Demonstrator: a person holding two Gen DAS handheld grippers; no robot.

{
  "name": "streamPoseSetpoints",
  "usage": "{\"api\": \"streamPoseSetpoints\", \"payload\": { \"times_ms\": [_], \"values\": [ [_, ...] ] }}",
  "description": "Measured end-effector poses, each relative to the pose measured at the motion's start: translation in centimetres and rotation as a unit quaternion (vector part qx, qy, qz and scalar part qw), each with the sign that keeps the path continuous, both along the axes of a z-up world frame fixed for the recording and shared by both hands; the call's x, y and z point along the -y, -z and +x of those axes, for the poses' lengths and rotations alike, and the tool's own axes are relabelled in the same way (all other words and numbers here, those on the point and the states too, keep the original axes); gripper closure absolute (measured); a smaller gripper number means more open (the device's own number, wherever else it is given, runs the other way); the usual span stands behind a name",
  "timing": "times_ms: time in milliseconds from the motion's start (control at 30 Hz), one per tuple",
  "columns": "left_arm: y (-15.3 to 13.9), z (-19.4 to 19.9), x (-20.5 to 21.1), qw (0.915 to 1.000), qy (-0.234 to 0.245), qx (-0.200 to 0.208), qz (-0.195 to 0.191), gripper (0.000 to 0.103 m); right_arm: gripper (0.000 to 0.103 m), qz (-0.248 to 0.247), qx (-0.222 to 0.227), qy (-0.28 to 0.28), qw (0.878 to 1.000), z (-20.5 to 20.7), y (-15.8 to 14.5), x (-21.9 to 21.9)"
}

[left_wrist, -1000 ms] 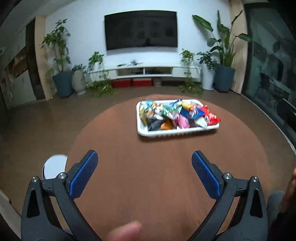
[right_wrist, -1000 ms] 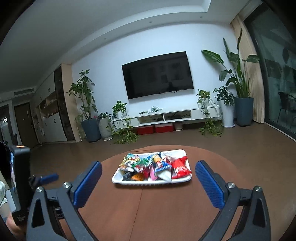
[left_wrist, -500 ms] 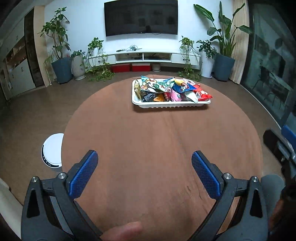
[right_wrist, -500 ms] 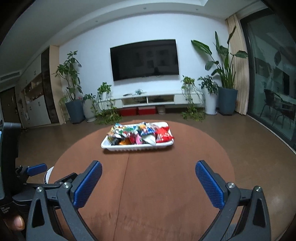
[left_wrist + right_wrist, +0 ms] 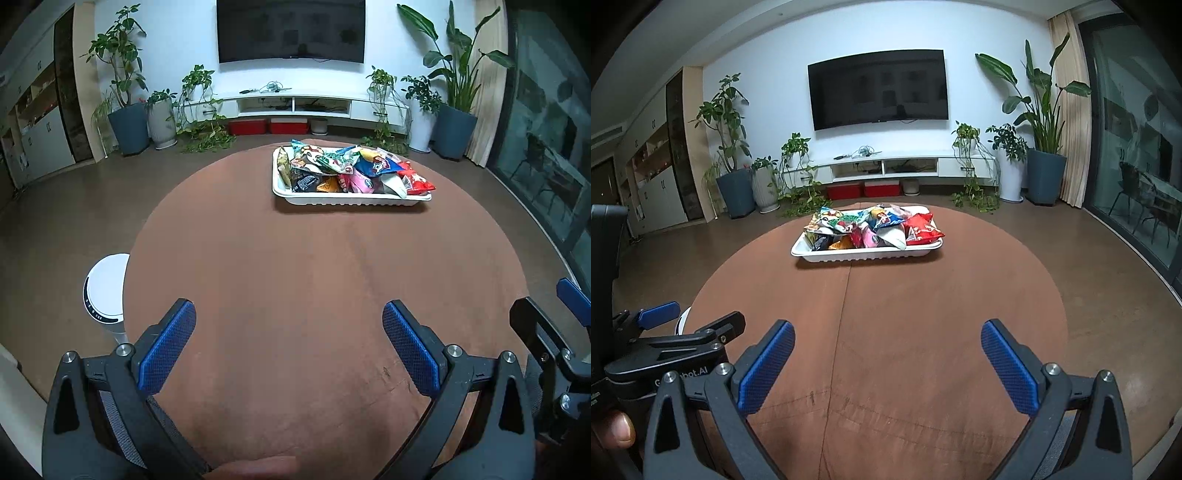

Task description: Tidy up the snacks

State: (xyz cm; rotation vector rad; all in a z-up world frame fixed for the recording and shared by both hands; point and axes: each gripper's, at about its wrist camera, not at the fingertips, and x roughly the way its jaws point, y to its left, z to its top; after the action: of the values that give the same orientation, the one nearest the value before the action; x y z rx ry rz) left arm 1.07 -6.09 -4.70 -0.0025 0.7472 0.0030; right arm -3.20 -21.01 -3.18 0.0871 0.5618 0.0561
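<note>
At the far left, a white round appliance (image 5: 105, 291) stands on the floor just beside the edge of the round brown table (image 5: 314, 280). The left tongs (image 5: 289, 345) hover over the near part of the table with their blue-padded fingers (image 5: 166, 347) spread wide apart and nothing between them. A fingertip shows at the bottom edge of the left wrist view. Further on, toward the far side of the table and a little right of centre, a white tray (image 5: 351, 199) sits flat, heaped with bright snack packets (image 5: 347, 170); a red packet (image 5: 417, 181) lies at the tray's right end, overhanging the rim. The tray is well apart from both tools. To the right, the right tongs (image 5: 887, 360) are likewise held low over the near table, spread wide and empty. On the back wall hangs a dark television (image 5: 879, 88), flanked by potted plants (image 5: 1041, 110).
</note>
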Motion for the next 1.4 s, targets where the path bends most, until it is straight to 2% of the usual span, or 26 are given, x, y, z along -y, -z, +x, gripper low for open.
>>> {"api": "streamPoseSetpoints", "payload": {
  "times_ms": [1400],
  "values": [
    [0.6,0.5,-0.1,1.0,0.003,-0.007,-0.004,0.001,0.0,0.003,-0.026,-0.002,1.0,0.7,1.2,-0.1]
  ]
}}
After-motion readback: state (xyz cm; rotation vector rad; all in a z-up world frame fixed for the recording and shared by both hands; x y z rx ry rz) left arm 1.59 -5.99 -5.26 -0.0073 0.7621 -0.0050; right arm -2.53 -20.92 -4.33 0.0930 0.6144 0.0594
